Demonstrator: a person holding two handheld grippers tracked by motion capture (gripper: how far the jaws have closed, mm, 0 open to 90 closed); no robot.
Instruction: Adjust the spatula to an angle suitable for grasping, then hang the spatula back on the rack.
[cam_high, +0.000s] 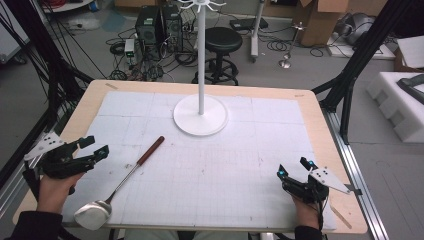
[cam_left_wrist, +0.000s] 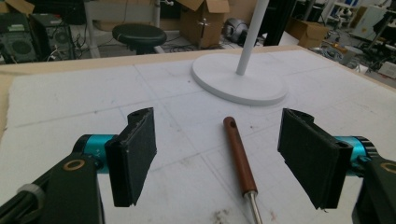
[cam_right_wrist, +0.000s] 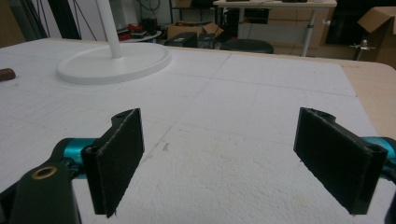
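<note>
A ladle (cam_high: 125, 177) with a brown wooden handle (cam_left_wrist: 239, 156) and a steel bowl (cam_high: 93, 214) lies slanted on the white mat (cam_high: 225, 165), bowl toward the near left edge. My left gripper (cam_high: 97, 146) hovers just left of the handle, held in a hand. In the left gripper view the left gripper (cam_left_wrist: 223, 156) is open, with the handle on the mat ahead between the jaws and no pad touching it. My right gripper (cam_high: 294, 167) rests near the front right of the mat. Seen along its own jaws, the right gripper (cam_right_wrist: 229, 158) is open with nothing between them. The handle's tip (cam_right_wrist: 5, 73) shows at far left.
A white stand with a round base (cam_high: 200, 116) and a tall pole topped with hooks rises at the back middle of the mat. The wooden table (cam_high: 325, 130) borders the mat. Beyond it are a black stool (cam_high: 223, 41), computers, cables and cardboard boxes.
</note>
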